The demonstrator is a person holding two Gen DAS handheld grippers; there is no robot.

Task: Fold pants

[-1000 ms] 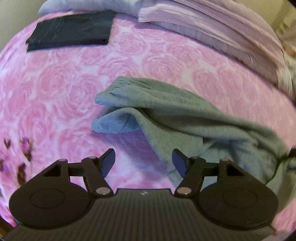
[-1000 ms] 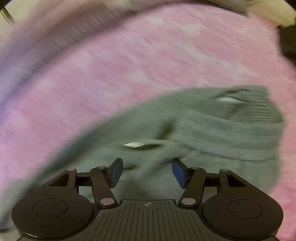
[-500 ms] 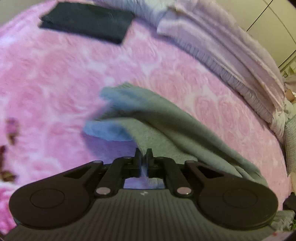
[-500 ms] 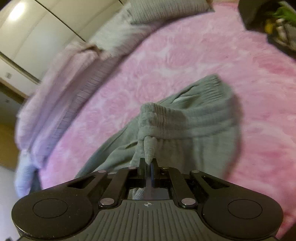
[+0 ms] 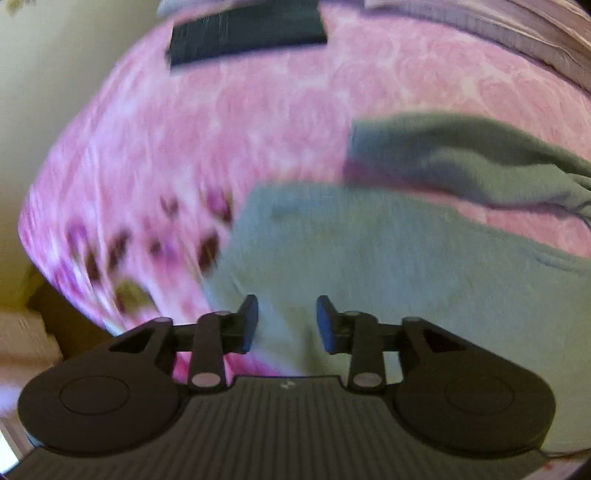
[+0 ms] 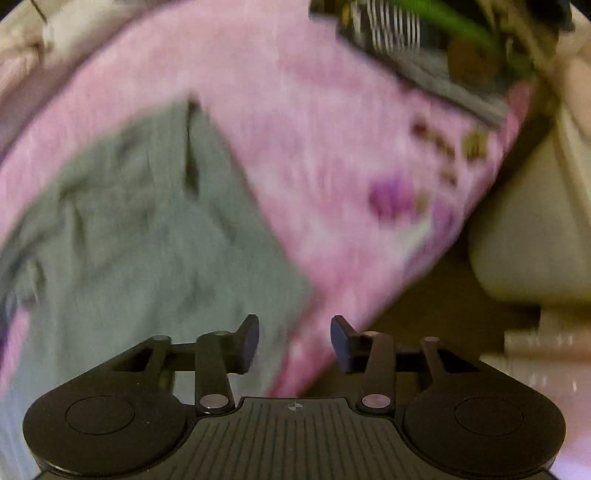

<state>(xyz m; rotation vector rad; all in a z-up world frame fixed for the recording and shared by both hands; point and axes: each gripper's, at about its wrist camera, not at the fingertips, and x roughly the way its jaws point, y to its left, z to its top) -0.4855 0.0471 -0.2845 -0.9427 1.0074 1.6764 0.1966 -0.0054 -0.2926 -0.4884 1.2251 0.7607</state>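
Grey sweatpants [image 5: 388, 266] lie spread on a pink rose-patterned bedspread [image 5: 221, 122]. In the left wrist view one leg stretches straight ahead of me and the other leg [image 5: 461, 162] lies farther back to the right. My left gripper [image 5: 287, 322] is open just above the near end of the nearer leg, with nothing between its fingers. In the right wrist view the pants [image 6: 140, 236] fill the left half, and my right gripper [image 6: 294, 341] is open over their right edge near the bed's side. Both views are motion-blurred.
A folded black garment [image 5: 247, 29] lies at the far end of the bed beside light pink bedding [image 5: 498, 29]. The bed's edge drops to the left in the left wrist view. Beyond the bed in the right wrist view are cluttered dark items [image 6: 424, 33] and pale furniture [image 6: 524, 229].
Half a second ago both grippers were shut on the pants and holding them up. Both have since opened, and the pants now lie flatter on the bed. Both cameras have swung.
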